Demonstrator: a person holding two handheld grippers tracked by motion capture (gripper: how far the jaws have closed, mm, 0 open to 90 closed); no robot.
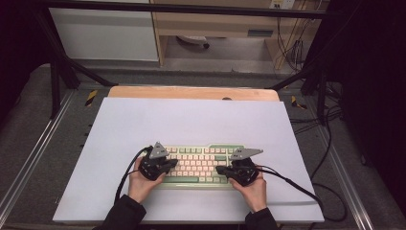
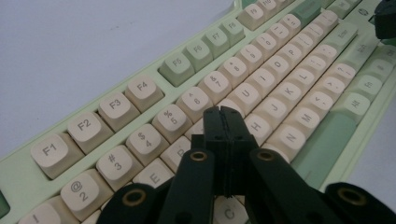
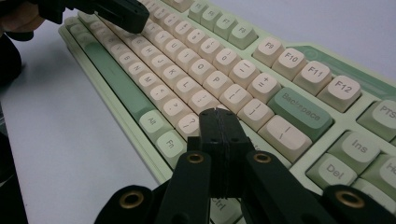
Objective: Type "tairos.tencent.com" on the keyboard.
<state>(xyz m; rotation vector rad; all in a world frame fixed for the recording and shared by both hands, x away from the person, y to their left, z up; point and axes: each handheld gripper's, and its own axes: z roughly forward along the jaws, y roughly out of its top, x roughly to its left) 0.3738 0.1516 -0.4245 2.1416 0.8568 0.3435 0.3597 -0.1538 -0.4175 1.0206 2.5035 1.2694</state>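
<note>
A pale green keyboard [image 1: 198,164] with cream keys lies on the white sheet near the table's front. My left gripper [image 1: 173,163] hovers over its left half, jaws pressed together with nothing between them; in the left gripper view its tips [image 2: 222,111] sit just above the letter keys by the 5 and 6 keys [image 2: 195,101]. My right gripper [image 1: 219,169] is over the keyboard's right half, also shut and empty. Its tips [image 3: 217,113] hang over the keys below the green Backspace key [image 3: 299,112]. The other gripper [image 3: 119,13] appears at the top left of the right gripper view.
A white sheet [image 1: 191,120] covers a wooden tabletop [image 1: 191,92]. Cables [image 1: 292,184] trail from both grippers across the sheet. A metal frame and loose floor cables [image 1: 330,124] surround the table. Cabinets [image 1: 105,33] stand behind it.
</note>
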